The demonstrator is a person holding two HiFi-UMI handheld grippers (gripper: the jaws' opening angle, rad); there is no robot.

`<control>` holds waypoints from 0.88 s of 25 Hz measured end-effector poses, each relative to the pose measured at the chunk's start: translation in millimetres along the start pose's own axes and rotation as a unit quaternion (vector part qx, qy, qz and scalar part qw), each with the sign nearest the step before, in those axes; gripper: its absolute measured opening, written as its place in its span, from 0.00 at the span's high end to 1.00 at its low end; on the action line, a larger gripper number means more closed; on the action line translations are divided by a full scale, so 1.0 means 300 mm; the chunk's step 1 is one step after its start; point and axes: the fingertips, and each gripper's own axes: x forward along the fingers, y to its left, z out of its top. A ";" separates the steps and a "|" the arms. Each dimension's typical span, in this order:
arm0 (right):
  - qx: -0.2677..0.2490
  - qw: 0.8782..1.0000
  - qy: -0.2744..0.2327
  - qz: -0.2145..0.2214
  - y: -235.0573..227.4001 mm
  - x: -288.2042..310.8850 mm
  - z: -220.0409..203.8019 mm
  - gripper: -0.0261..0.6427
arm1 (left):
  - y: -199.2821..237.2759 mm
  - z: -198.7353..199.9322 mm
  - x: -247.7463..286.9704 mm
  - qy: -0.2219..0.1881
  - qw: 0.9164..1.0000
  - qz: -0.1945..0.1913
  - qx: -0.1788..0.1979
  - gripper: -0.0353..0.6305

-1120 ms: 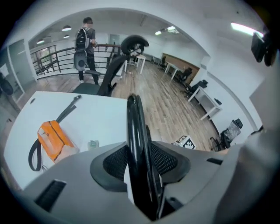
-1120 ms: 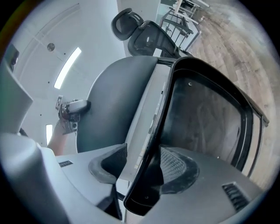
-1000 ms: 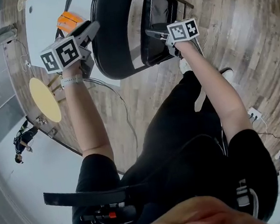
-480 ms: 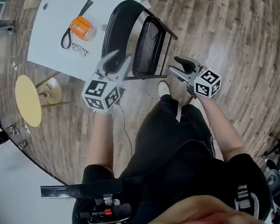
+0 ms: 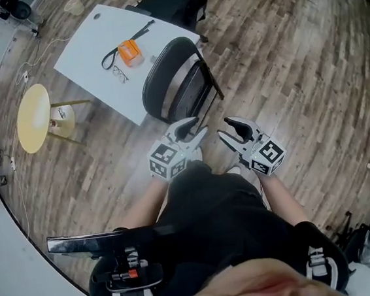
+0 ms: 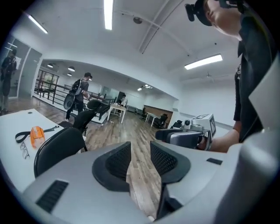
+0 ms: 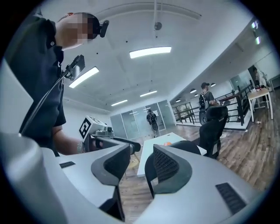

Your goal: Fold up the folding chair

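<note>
**Head view.** The folding chair (image 5: 173,81) stands on the wooden floor (image 5: 295,67). Its black seat looks drawn up close against the back. The white desk (image 5: 85,46) touches or nearly touches the chair's far-left side. On the desk, up-left of the chair, lie an orange object (image 5: 129,51), a black strap (image 5: 107,57) and a pair of glasses (image 5: 119,73). A round yellow stool (image 5: 32,118) stands well left of the chair, and a black office chair (image 5: 171,1) is beyond it. The left hand-held gripper (image 5: 194,131) and the right hand-held gripper (image 5: 230,131) hang side by side on the near side of the chair. Both are clear of the chair and close to the person's body.

**Left gripper view.** The left hand-held gripper (image 6: 140,154) has its jaws apart, with only floor showing in the gap. The folding chair (image 6: 59,146) rises to its left, with the desk (image 6: 15,122) and the orange object (image 6: 37,133) further left of the chair. The right hand-held gripper (image 6: 188,136) shows to the right of the chair. People (image 6: 78,94) stand far behind it.

**Right gripper view.** The right hand-held gripper (image 7: 139,165) has just been closing a little, but its jaws are apart with nothing between them. The chair's dark top (image 7: 189,147) peeks over the right jaw, and the desk (image 7: 153,148) is just left of the chair. The left hand-held gripper (image 7: 111,142) is further left.
</note>
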 end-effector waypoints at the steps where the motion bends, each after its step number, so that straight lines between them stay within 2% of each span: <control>1: -0.006 1.000 -0.007 0.006 0.027 -0.010 0.029 0.72 | -0.026 0.021 -0.015 -0.013 1.000 0.004 0.004 0.75; 4: -0.017 0.999 -0.022 0.029 0.086 -0.026 0.099 0.80 | -0.076 0.073 -0.049 -0.039 0.999 0.015 0.019 0.88; 5: -0.023 0.999 -0.025 0.032 0.100 -0.030 0.115 0.85 | -0.090 0.084 -0.059 -0.045 0.999 0.017 0.025 0.92; 7: -0.040 0.998 -0.028 0.030 0.128 -0.042 0.132 0.95 | -0.121 0.095 -0.082 -0.055 0.998 0.018 0.031 0.94; 15: -0.068 0.997 -0.015 0.042 0.235 -0.043 0.127 0.95 | -0.158 0.102 -0.164 -0.075 0.995 0.040 0.049 0.94; 22: -0.096 0.993 -0.015 0.060 0.269 -0.018 0.152 0.95 | -0.154 0.090 -0.200 -0.082 0.994 0.050 0.044 0.94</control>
